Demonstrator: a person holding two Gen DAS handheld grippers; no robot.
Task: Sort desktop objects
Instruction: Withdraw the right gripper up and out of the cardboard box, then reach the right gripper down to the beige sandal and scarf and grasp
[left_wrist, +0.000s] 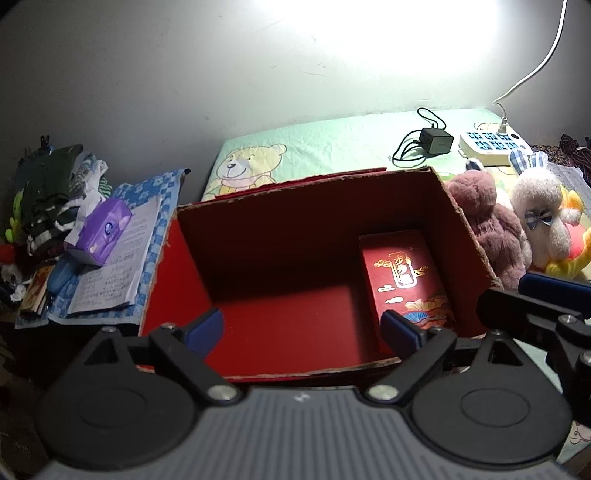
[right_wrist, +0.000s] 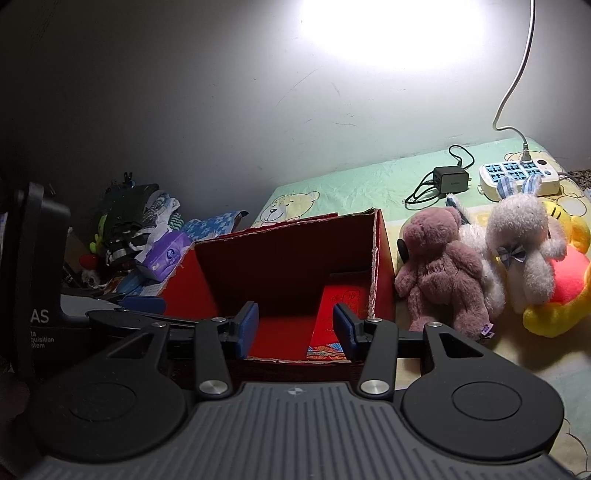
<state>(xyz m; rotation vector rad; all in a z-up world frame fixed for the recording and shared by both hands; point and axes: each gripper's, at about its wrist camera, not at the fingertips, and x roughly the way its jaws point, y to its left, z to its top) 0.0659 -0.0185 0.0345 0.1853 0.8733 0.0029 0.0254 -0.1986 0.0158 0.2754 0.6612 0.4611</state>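
Note:
A red cardboard box stands open-topped on the green sheet. Inside it, against the right wall, lies a red packet with gold print. My left gripper hovers over the box's near rim, open, with nothing between its blue pads. My right gripper is also open and empty, just in front of the box's near right corner. Right of the box lie a mauve teddy bear, a white rabbit toy and a yellow-red plush.
A black charger with cable and a white power strip lie at the back by the wall. Left of the box are a purple tissue pack, a notebook on a blue cloth, and a pile of clothes.

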